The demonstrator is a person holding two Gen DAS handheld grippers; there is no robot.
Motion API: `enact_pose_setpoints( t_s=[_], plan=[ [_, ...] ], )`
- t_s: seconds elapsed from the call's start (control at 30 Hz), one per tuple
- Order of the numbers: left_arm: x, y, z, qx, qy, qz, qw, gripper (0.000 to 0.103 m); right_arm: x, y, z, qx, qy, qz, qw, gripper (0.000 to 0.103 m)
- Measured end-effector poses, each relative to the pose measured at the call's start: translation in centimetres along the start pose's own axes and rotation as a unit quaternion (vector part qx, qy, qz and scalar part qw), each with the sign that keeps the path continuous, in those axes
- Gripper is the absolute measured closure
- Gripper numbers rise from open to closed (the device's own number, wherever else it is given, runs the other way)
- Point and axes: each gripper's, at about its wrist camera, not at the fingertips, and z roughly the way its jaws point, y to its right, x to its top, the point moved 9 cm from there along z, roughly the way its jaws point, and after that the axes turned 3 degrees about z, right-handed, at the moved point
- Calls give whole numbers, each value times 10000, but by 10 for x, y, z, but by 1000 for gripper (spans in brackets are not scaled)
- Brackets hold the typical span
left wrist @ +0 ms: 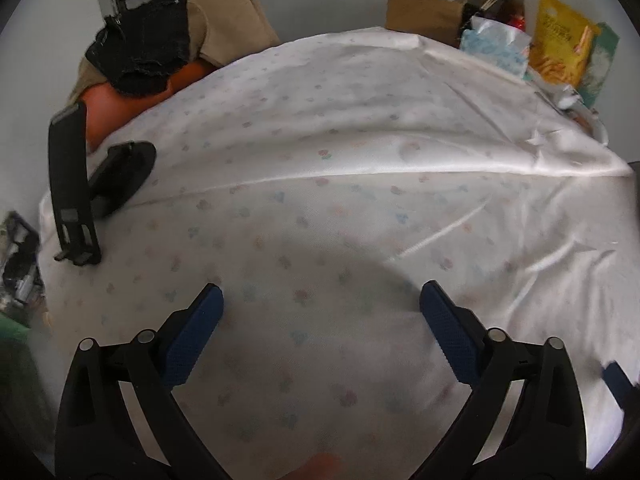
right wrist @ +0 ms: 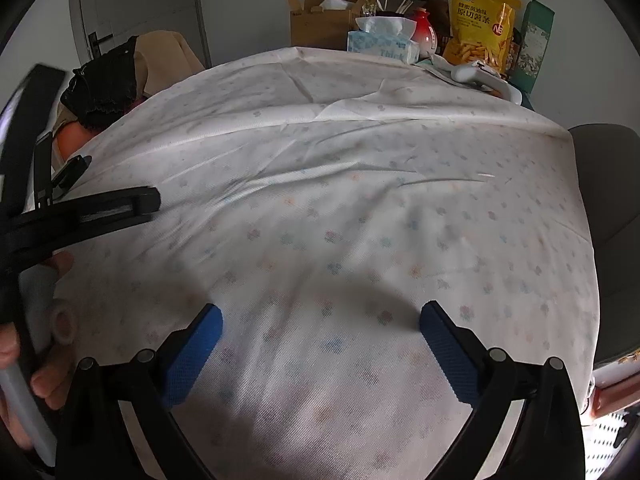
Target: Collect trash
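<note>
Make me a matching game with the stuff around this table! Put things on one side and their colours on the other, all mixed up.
Things:
1. snack bag
2. tissue box
3. cardboard box
4. phone stand

Colours:
A. brown
B. black
C. yellow
D. light blue

Pairs: 1-C, 2-D, 3-A, 4-B

Both wrist views over tablecloth (left wrist: 320, 200)
</note>
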Motion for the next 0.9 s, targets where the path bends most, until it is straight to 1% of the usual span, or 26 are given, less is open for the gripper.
enact_pose_setpoints(
  t_s=[0.17, 0.9],
  plan=[
    [1, -1, 0, 106, 93, -224, 9996, 4, 0, 0, 0, 1, 0, 0, 10000, 6],
    [1, -2, 0, 102, 94, -230, 9996, 4, 0, 0, 0, 2, -1, -2, 10000, 6]
  ],
)
